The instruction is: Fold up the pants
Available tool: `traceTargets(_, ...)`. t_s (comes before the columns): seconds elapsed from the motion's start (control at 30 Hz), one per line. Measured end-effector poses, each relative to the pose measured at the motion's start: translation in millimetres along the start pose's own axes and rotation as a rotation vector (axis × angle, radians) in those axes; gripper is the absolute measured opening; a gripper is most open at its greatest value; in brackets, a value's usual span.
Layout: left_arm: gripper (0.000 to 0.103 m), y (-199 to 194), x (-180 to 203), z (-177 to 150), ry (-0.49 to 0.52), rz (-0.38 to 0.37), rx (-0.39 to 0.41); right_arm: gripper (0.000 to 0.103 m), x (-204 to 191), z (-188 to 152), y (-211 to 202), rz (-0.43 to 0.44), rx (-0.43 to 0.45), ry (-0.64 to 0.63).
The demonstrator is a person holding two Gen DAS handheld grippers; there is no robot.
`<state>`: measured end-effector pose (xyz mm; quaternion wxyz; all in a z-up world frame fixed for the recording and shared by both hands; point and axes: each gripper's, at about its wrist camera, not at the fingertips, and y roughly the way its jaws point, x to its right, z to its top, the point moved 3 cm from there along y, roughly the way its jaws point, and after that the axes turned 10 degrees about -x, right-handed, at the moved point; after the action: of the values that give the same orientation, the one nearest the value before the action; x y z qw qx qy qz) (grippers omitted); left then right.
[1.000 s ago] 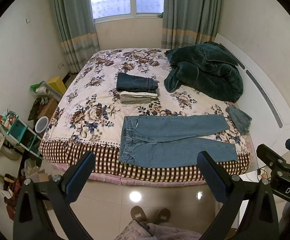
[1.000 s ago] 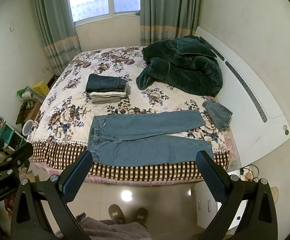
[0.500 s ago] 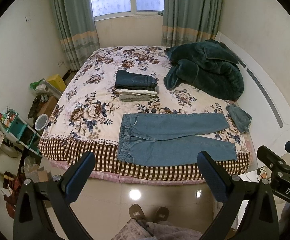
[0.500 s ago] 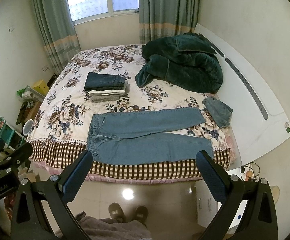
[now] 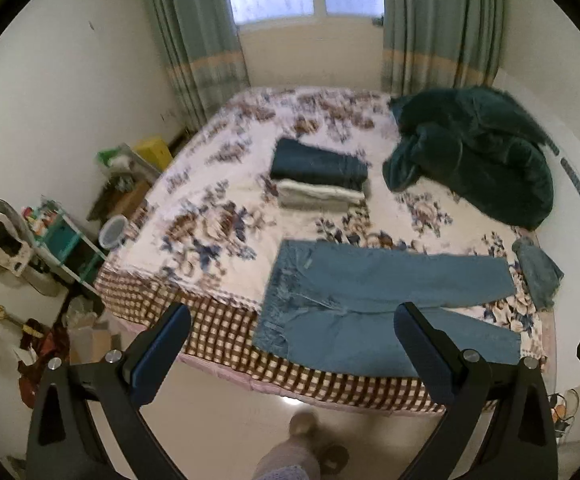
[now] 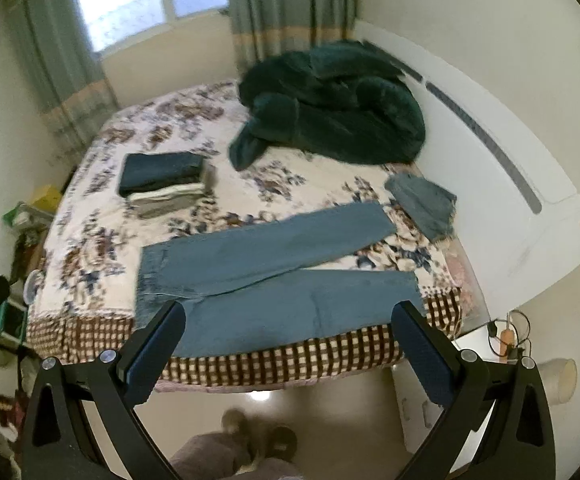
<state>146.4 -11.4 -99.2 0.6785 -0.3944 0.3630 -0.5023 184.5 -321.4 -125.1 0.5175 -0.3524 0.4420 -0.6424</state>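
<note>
Both the left gripper [image 5: 292, 330] and right gripper [image 6: 290, 330] hang wide open over the floor, nearer than the jeans [image 5: 374, 300] spread flat along the bed's [image 5: 210, 216] near edge.

The right gripper [image 6: 288, 342] hung wide apart over the floor, short of the bed [image 6: 250, 356]. Blue jeans [image 6: 274, 280] lay flat along the near edge, legs spread.

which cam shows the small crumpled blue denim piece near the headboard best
The right wrist view: the small crumpled blue denim piece lies well inside the frame, its frayed edge visible, just beyond the far leg end of the flat blue jeans. In the left wrist view the piece is pushed to the distorted right edge and looks narrower.
</note>
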Motion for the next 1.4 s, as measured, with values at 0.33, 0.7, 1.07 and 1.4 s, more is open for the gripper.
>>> traceTargets(0.33, 0.103, 171.0, 50.9, 89.5, -0.027, 0.039, -0.213, 0.103, 47.3, 127.2, 180.2, -0.058, -0.133, 0.151)
traceTargets(0.7, 0.103, 446.9, 83.3, 162.6, -0.242, 0.063, -0.588, 0.103, 104.2, 263.1, 458.9, -0.126, -0.352, 0.408)
traceTargets(1.07, 0.103, 639.2, 65.5, 160.5, -0.548, 0.101, -0.796, 0.103, 173.5, 318.2, 736.6, -0.199, -0.499, 0.598)
traceTargets(1.4, 0.065, 625.8, 40.7, 148.5, -0.706, 0.061, -0.76, 0.088, 186.2, 325.2, 808.3, -0.196, -0.587, 0.636)
